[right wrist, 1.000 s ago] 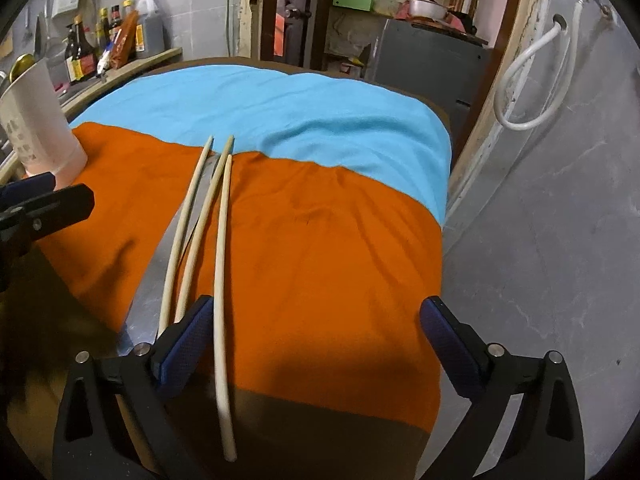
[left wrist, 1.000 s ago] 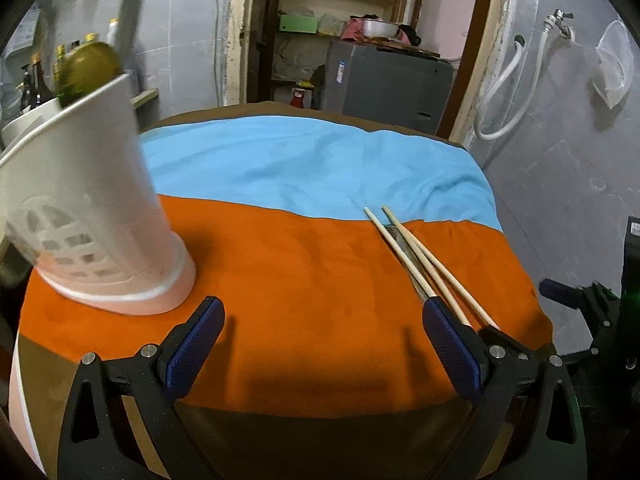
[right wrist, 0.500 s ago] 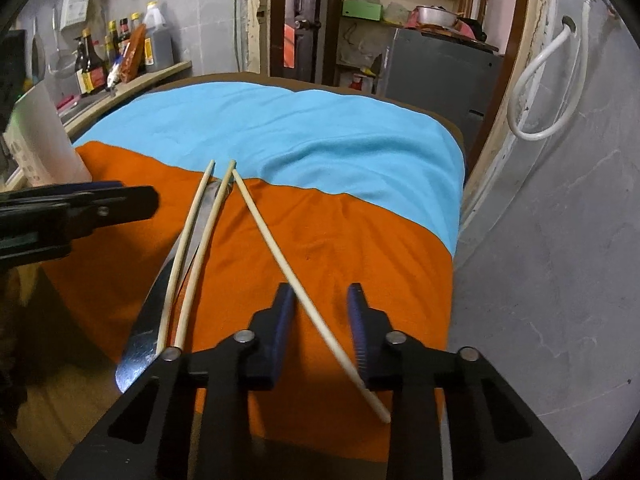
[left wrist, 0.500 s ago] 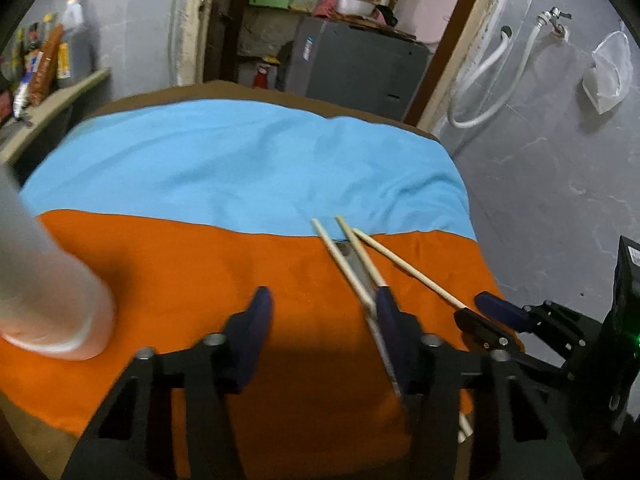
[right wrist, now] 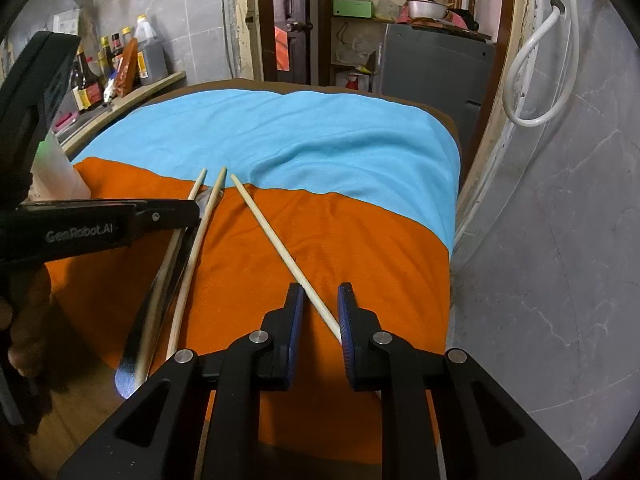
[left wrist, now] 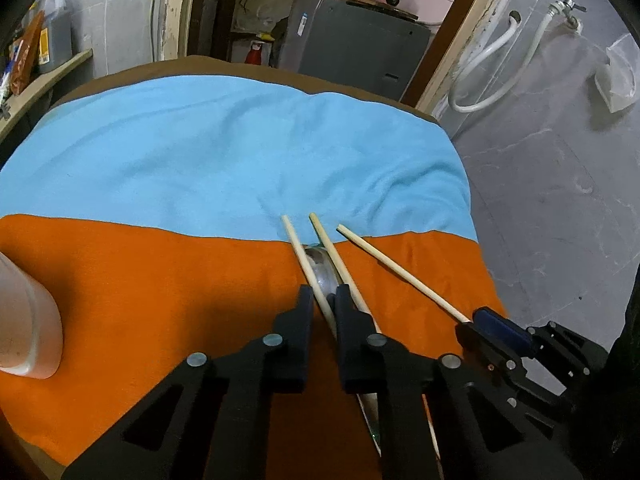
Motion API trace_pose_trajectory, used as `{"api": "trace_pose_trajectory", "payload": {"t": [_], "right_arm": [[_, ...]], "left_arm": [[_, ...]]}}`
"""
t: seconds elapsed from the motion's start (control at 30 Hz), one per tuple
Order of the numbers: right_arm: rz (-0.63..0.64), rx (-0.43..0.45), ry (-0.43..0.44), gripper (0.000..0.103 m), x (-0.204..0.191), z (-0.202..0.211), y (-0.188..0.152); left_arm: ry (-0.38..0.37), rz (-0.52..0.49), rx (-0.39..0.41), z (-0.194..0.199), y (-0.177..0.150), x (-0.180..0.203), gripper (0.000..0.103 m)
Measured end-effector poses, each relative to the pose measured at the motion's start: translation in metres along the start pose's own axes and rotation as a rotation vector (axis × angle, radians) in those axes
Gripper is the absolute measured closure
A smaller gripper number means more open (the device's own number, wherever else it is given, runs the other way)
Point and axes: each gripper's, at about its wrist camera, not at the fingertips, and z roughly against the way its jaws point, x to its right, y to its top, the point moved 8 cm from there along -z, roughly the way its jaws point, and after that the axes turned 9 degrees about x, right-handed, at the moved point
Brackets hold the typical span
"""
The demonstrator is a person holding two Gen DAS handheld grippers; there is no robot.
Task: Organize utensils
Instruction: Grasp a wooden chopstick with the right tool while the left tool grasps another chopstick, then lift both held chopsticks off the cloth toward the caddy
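Three pale wooden chopsticks and a flat metal utensil (left wrist: pixel 320 268) lie on the orange part of the cloth. My left gripper (left wrist: pixel 322 300) has its jaws closing on the leftmost chopstick (left wrist: pixel 298 246), which runs between the pads. The middle chopstick (left wrist: pixel 332 248) lies just right of that finger. My right gripper (right wrist: pixel 320 300) has its jaws closing too, on the near end of the third chopstick (right wrist: pixel 272 236), which crosses the gap slantwise and touches the right pad. That same right gripper (left wrist: pixel 480 320) appears at the chopstick's end in the left wrist view.
A white utensil holder (left wrist: pixel 28 320) stands on the cloth at the left. The blue half of the cloth (left wrist: pixel 224 152) lies beyond. Bottles (right wrist: pixel 120 64) line a shelf at the far left. A hand (right wrist: pixel 24 320) holds the left gripper (right wrist: pixel 168 212). The table edge drops to a grey floor at the right.
Both grippers went from wide open to nearly closed. The left one swung right, from the holder to the chopsticks. The third chopstick's near end pivoted right, away from the other two.
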Motion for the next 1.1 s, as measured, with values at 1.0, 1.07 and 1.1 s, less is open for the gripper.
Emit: {"api": "trace_pose_trajectory", "payload": {"t": [1.0, 1.07, 1.1], "right_arm": [[0.083, -0.106, 0.061, 0.078, -0.030, -0.039, 0.029], [0.091, -0.111, 0.068, 0.077, -0.032, -0.040, 0.030], [0.089, -0.111, 0.070, 0.078, -0.033, -0.041, 0.030]], "left_arm": [[0.000, 0.003, -0.123, 0.017, -0.012, -0.021, 0.100], [-0.003, 0.008, -0.124, 0.017, -0.013, -0.021, 0.100], [-0.003, 0.006, -0.124, 0.017, -0.013, -0.021, 0.100]]}}
